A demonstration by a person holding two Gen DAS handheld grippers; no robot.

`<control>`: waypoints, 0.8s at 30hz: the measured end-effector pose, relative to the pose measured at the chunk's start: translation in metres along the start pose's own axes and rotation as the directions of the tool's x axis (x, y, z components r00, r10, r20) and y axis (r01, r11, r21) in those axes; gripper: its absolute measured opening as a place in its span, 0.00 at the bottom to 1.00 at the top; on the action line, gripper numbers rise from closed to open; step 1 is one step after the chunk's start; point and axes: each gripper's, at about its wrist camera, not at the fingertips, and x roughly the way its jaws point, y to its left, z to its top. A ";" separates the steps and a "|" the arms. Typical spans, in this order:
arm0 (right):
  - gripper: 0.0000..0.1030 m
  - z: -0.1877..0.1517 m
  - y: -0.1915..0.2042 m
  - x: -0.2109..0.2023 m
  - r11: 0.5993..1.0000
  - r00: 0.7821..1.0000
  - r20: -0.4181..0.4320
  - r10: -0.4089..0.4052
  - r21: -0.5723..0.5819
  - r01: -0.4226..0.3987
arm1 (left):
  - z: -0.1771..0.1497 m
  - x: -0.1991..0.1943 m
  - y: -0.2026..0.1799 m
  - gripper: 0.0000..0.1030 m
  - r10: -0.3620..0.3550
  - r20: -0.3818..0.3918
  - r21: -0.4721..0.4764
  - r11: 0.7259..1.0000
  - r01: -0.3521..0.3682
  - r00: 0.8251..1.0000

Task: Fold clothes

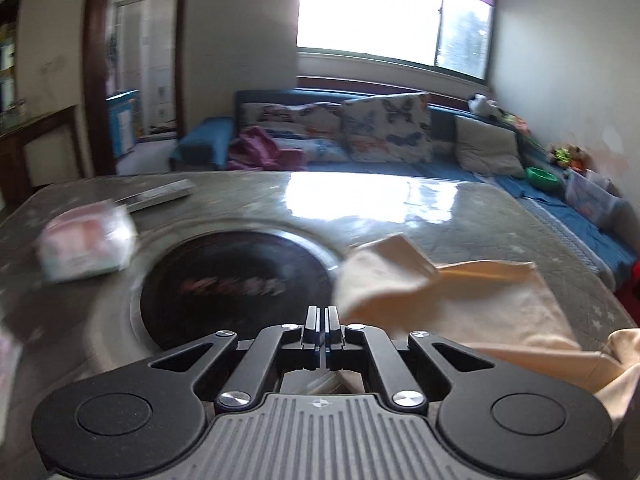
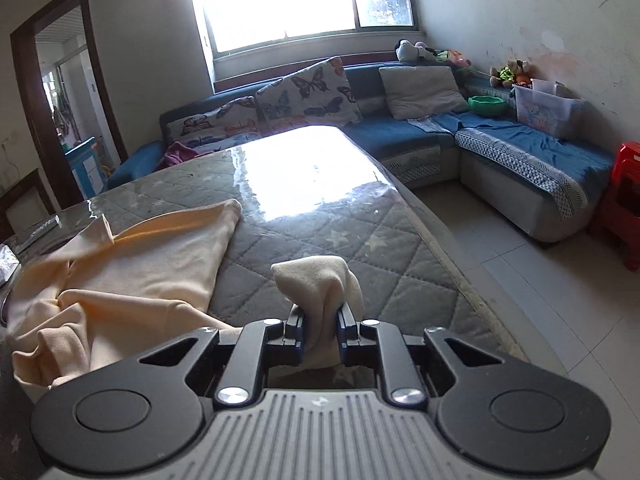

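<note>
A cream-coloured garment (image 2: 140, 264) lies rumpled on the quilted grey table top (image 2: 320, 248); it also shows in the left wrist view (image 1: 460, 300) to the right of my left gripper. My right gripper (image 2: 321, 330) is shut on a bunched edge of the garment (image 2: 320, 280), which sticks up between its fingers. My left gripper (image 1: 321, 326) is shut with nothing visible between its fingers, just left of the garment's raised corner. The left wrist view is blurred.
A round black inset plate (image 1: 240, 280) sits in the table ahead of my left gripper. A tissue pack (image 1: 86, 240) and a flat dark object (image 1: 160, 196) lie at the left. A blue corner sofa (image 2: 500, 140) with cushions stands beyond; a red stool (image 2: 624, 200) stands right.
</note>
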 end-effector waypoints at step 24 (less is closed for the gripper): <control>0.49 0.007 0.003 -0.003 0.998 0.998 0.033 -0.062 -0.028 0.063 | 0.001 0.084 -0.080 0.37 -0.095 -0.030 0.372 0.923 0.099 0.995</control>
